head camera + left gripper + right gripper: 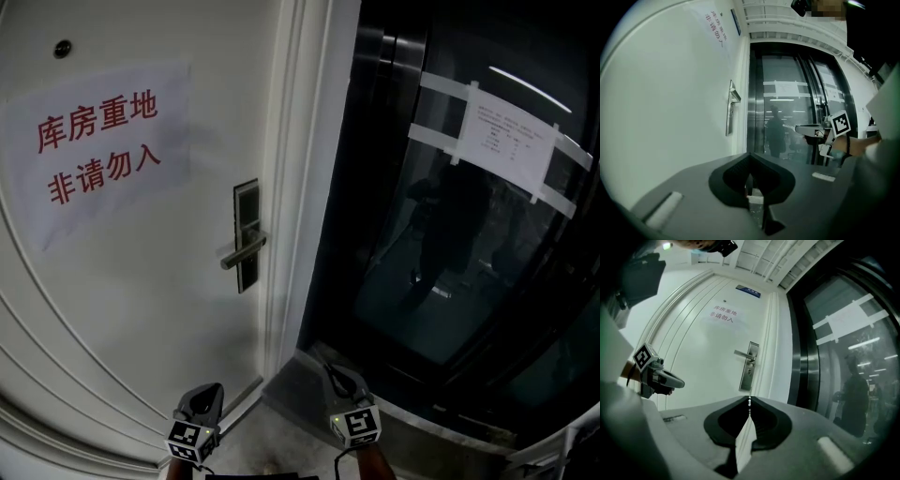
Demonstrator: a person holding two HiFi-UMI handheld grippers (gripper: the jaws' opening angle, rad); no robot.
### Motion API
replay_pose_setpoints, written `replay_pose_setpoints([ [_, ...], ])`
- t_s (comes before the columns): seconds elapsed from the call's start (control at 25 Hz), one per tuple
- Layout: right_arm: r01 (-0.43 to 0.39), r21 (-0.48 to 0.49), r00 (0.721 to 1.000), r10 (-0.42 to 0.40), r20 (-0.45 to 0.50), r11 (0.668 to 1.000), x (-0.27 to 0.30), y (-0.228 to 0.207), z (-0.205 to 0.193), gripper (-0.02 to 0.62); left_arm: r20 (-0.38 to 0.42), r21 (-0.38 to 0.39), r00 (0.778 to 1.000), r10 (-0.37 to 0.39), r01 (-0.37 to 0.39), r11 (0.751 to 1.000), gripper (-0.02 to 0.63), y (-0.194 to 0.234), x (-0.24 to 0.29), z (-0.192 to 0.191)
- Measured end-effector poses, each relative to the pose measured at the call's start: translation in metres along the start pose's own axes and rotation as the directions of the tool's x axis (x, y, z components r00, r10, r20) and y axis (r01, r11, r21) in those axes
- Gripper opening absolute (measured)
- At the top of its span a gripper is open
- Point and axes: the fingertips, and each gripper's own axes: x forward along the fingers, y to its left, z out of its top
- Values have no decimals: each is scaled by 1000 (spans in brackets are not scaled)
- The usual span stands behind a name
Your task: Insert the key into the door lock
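The door lock (247,236), a dark metal plate with a lever handle (242,251), sits on the white door (141,300). It also shows in the left gripper view (730,112) and the right gripper view (749,366). My right gripper (749,405) is shut, and a thin bright key tip (749,401) sticks out from between its jaws, pointing toward the lock from well short of it. In the head view the right gripper (335,373) sits low in the picture, in front of the door frame. My left gripper (210,391) is below the lock, shut with nothing in it (749,178).
A paper sign with red characters (98,150) is taped to the door. Right of the white frame (291,187) stands a dark glass door (450,234) with a taped notice (506,141) and a person's reflection. A grey floor (272,441) lies below.
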Motion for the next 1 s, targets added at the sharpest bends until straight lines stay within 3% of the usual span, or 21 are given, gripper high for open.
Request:
replay_pose_setpoints([
  [0.12,-39,-111,999,42,22,993,25,-4,14,11,-1,-6,1000,16,-16,1000,2,4,11,-2],
  [0.32,-73,-355,996,85,18,932,67,-14,34,11,-6,-14,999,52,-52,999,2,14,20,-5],
  [0.6,-110,-525,983,170,67,844,127,-16,64,11,-7,-16,992,127,-127,992,2,35,19,-9],
  [1.0,-123,-655,966,241,93,745,193,-5,64,11,-15,-29,971,238,-238,971,2,65,2,-12],
])
